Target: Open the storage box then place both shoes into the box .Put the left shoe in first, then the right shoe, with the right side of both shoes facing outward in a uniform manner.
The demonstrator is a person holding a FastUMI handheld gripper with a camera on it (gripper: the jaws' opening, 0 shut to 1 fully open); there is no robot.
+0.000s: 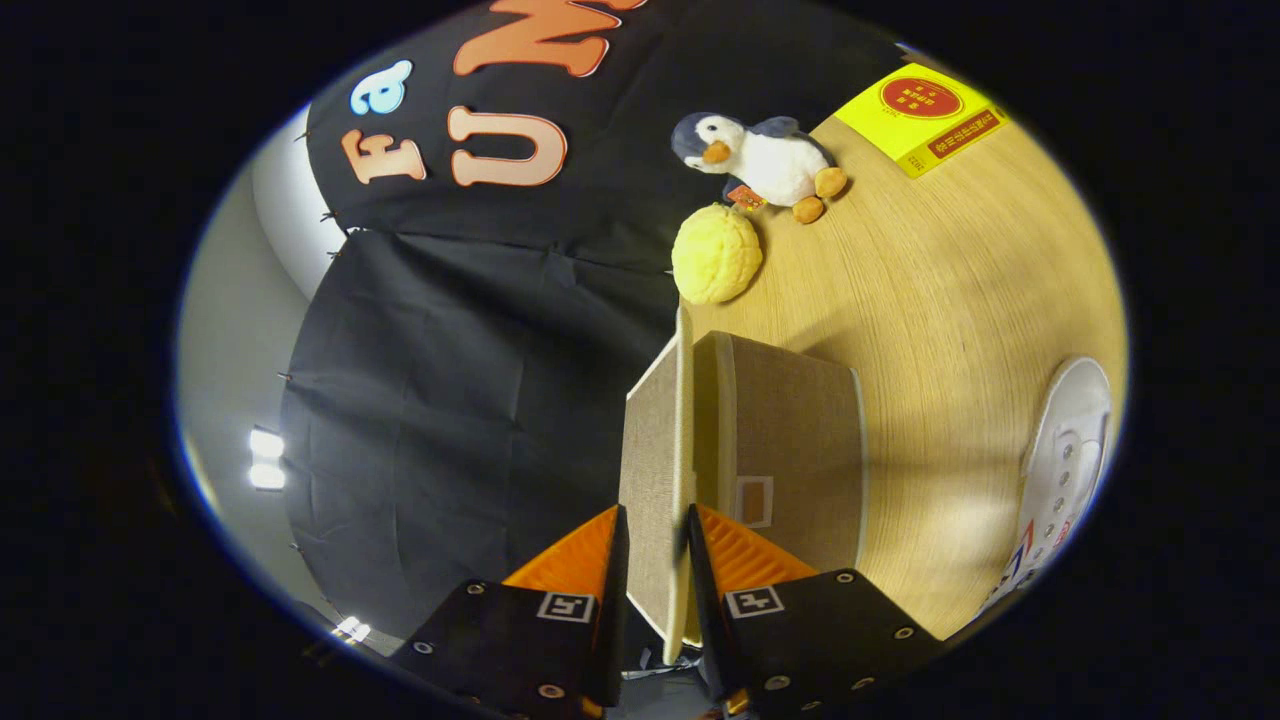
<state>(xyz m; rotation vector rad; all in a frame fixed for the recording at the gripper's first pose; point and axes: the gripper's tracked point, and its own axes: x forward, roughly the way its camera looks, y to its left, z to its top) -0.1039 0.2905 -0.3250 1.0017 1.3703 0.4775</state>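
My gripper (657, 545) has its two fingers closed down to a narrow gap, and the lid (655, 470) of the storage box (790, 450) is pinched edge-on between them, both pads pressing on the panel. The view is rolled, so the wooden table (950, 290) runs up the side at three o'clock rather than lying below. The lid stands away from the box body along one edge, which sits just ahead of my fingers at about one o'clock; I think the box is open, though I cannot see into it from here. A small label holder (753, 501) shows on the box's fabric face. Well apart from the box, at four o'clock, a white shoe (1065, 470) lies on the table. Beyond the box at twelve o'clock sits a yellow bun-shaped toy (715, 254), and just past it a plush penguin (765, 160). Farther at one o'clock lies a yellow booklet (920, 115).
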